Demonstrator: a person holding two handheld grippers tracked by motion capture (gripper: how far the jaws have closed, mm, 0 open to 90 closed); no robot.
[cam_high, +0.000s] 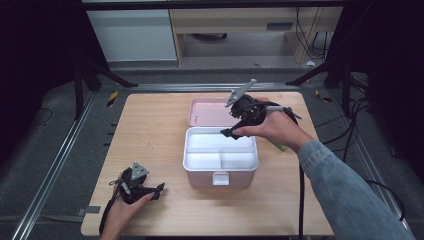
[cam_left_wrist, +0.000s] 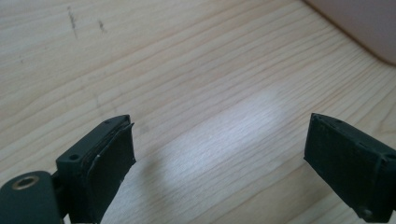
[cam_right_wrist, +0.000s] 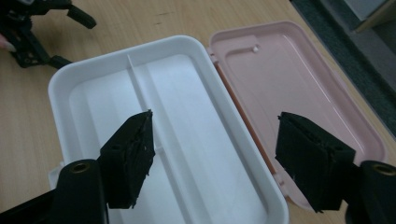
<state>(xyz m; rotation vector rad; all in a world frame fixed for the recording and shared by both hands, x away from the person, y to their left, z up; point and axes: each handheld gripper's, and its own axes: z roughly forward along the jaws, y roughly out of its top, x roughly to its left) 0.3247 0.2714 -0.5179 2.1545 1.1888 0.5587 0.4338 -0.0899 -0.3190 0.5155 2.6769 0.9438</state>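
1. In the high view we see the right hand (cam_high: 272, 127) and its tool (cam_high: 227, 132) covering the far right corner of the white box (cam_high: 220, 160).
2. The pink lid (cam_high: 207, 112) lies partly behind them.
3. A small green thing (cam_high: 281, 147) beside the wrist is too hidden to identify.
4. In the left tool view, the box (cam_left_wrist: 369, 23) is cut off at the corner.

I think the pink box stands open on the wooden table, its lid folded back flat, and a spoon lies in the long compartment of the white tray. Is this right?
Not quite: the white tray holds nothing; no spoon lies in its long compartment, as the right gripper view shows. The rest stands: the pink box is open on the wooden table, its lid folded back flat.
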